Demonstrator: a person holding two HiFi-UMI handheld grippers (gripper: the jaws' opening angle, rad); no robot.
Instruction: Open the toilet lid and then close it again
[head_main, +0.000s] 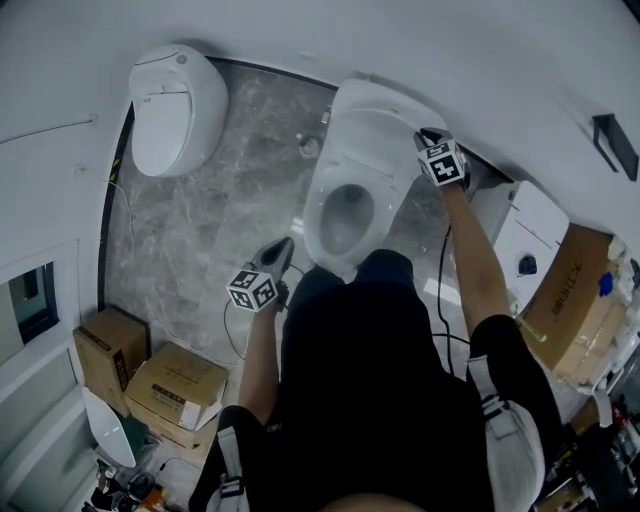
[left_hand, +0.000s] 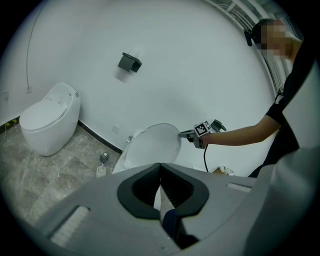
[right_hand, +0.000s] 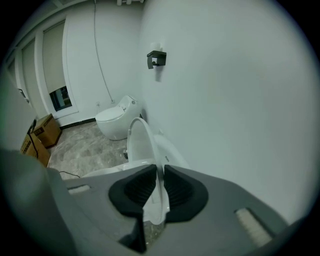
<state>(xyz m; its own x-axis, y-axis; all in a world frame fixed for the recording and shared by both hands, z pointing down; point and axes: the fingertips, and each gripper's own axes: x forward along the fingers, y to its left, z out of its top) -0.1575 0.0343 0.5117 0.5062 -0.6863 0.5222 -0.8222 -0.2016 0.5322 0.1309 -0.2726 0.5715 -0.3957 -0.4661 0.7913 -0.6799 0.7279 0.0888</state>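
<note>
On the grey marble floor (head_main: 200, 230), the toilet lid (head_main: 375, 110) stands raised against the white wall (head_main: 480, 60), its edge clamped in the right tool (head_main: 428, 138); the left tool (head_main: 281, 250) is clenched empty beside the bowl (head_main: 345, 215); cardboard boxes (head_main: 175, 385) sit nearby

**Toilet lid up, standing on edge over the open bowl**

Your toilet lid (left_hand: 156, 142) is a smooth white oval, swung up off the seat (head_main: 318, 215) and standing nearly upright from its hinge at the back, just short of the wall (right_hand: 225, 100). Its upper rim is pinched between the pads of your right gripper (right_hand: 159, 172). Beneath it, the white toilet (head_main: 345, 262) has its seat down and its bowl uncovered.
</note>
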